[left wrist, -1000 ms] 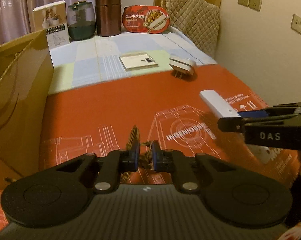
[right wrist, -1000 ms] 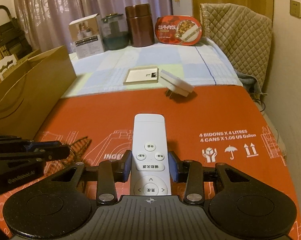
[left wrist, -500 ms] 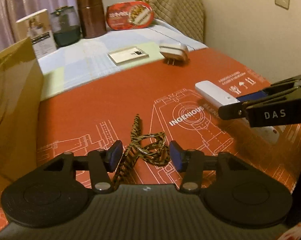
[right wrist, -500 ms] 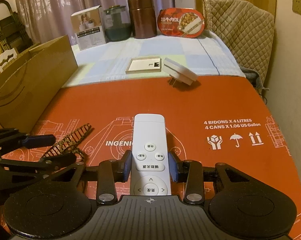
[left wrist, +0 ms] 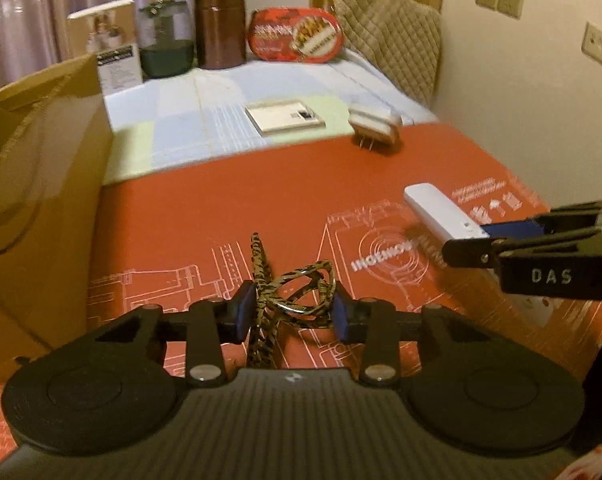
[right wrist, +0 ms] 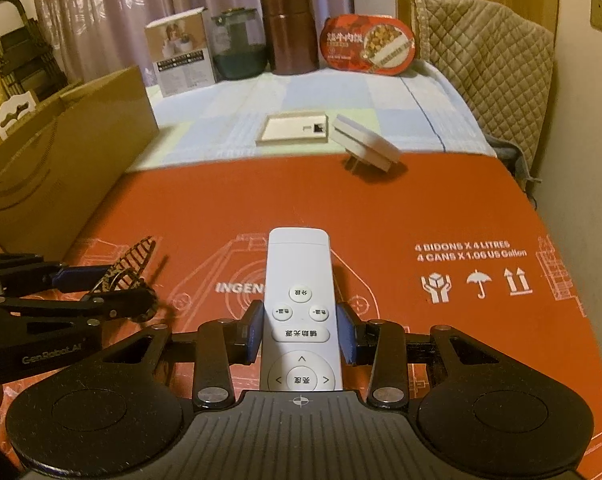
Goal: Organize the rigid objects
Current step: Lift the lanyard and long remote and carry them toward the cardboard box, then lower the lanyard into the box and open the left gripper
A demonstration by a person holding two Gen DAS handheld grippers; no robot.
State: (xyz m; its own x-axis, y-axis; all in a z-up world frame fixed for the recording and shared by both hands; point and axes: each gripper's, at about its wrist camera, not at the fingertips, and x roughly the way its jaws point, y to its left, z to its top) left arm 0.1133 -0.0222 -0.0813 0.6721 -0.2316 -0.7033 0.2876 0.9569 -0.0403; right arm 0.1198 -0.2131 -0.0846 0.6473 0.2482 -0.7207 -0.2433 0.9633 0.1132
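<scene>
My left gripper (left wrist: 289, 312) is open, its jaws on either side of a tortoiseshell hair clip (left wrist: 293, 286) that lies on the red mat (left wrist: 221, 208). The clip also shows in the right wrist view (right wrist: 131, 266). My right gripper (right wrist: 299, 334) is shut on a white remote control (right wrist: 299, 300) and holds it just above the mat. In the left wrist view the remote (left wrist: 441, 214) sticks out of the right gripper (left wrist: 473, 240) at the right. A white plug adapter (right wrist: 365, 148) and a flat white box (right wrist: 295, 130) lie further back.
A brown paper bag (left wrist: 33, 184) stands at the left edge. At the back stand a product box (right wrist: 181, 56), a glass jar (right wrist: 239, 46), a brown canister (right wrist: 289, 32) and a red food tray (right wrist: 367, 46). A quilted chair (right wrist: 489, 64) and wall are at the right.
My left gripper opened from shut and now has the hair clip between its jaws. The right gripper kept hold of the remote and barely moved.
</scene>
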